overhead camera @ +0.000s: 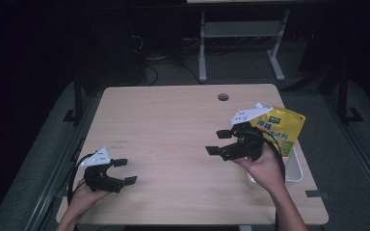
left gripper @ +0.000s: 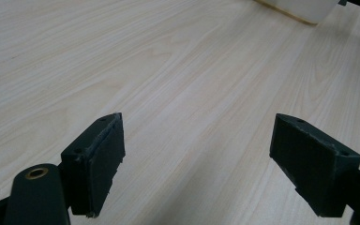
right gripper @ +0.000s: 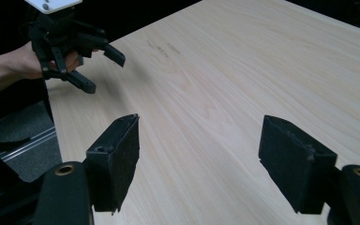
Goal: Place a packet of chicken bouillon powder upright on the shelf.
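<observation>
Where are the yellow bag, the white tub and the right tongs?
Yellow bag (overhead camera: 283, 126), high view, on its printed front.
White tub (overhead camera: 295, 168), high view, on its right rim.
Right tongs (overhead camera: 219, 141), high view, between the two tips.

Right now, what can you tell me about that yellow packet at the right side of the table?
The yellow packet looks like a glossy plastic snack or drink pouch with green and white print too small to read. It stands tilted at the table's right edge, its lower end apparently inside a white bin. The right tongs partly hide it but hold nothing.
</observation>
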Available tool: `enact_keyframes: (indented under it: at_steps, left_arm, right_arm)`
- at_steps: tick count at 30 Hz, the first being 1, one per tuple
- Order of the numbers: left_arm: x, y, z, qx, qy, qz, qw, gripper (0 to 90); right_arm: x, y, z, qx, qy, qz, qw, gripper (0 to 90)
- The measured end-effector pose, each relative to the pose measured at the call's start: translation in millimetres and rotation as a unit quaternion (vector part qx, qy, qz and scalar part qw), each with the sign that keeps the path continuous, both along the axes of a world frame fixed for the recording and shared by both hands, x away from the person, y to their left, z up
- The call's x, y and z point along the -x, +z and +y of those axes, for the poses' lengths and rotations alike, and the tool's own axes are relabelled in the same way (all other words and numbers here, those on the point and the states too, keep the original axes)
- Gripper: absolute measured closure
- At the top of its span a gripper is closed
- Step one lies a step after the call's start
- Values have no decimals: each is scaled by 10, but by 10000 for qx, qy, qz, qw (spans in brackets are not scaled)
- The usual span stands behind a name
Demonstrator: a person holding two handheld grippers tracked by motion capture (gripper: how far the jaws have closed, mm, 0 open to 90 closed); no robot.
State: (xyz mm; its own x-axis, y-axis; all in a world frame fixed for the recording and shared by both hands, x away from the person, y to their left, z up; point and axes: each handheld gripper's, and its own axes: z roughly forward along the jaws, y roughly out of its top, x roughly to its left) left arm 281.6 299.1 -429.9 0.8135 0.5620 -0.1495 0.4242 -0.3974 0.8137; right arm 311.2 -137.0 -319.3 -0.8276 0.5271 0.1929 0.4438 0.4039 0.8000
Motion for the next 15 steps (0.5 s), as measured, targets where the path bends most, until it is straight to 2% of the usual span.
enact_keyframes:
  at_steps: [15]
  left_arm:
    - [4,-16,-24,-48,-51,3,10000,177]
  right_arm:
    - [50,-234,287,101,233,131,9996,266]
